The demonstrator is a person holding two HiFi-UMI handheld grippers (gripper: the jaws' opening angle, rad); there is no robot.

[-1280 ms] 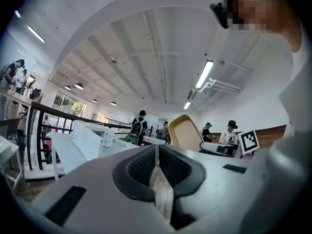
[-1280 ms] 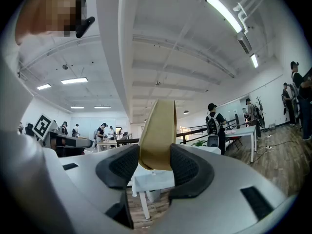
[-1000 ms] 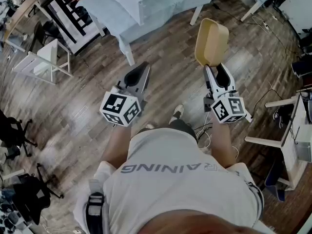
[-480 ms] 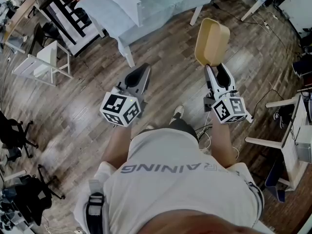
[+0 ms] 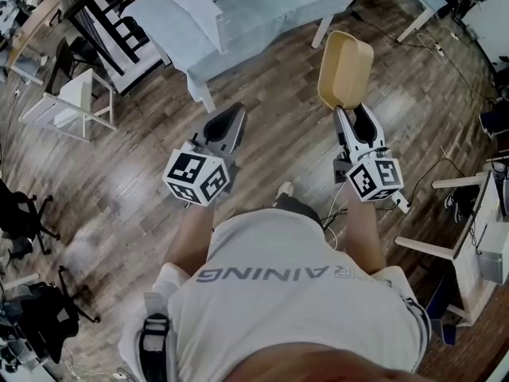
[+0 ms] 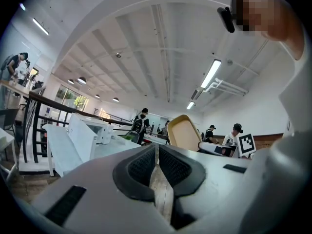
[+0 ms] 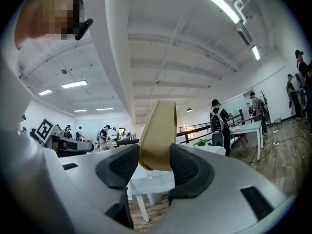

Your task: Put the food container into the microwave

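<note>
Food container [image 5: 345,68]: tan, shallow, with rounded corners. I see it held on edge in the right gripper [image 5: 351,108]. Its hollow side faces left and its length runs away from the jaws toward the far side of the room.

Position relative to the jaws: in the right gripper view one narrow edge of the container sits between the two dark pads. Both pads press on it, and the rest rises clear above and beyond them. I log these jaws as closed onto the container wall, spread only by its thickness.

Position in the scene: in the head view I find the container over the wooden floor [image 5: 119,173]. It shows to the right of the near-right leg of the pale table [image 5: 270,10] and touches neither.

Left gripper [image 5: 226,116]: level with the right one and to its left, well apart from the container. In its own view I read the pads as drawn together, with only a thin slit between them. Nothing is in that slit and only the floor shows through it.

Marker cubes: one on each gripper, nearest the person, left [image 5: 197,178] and right [image 5: 375,180].

Other items:
- A white boxy appliance [image 6: 90,129] stands on the pale table on the far side. I cannot tell whether it is the microwave.
- A white chair [image 5: 75,102] stands on the far left.
- A white shirt [image 5: 294,293] fills the near edge of the head view.
</note>
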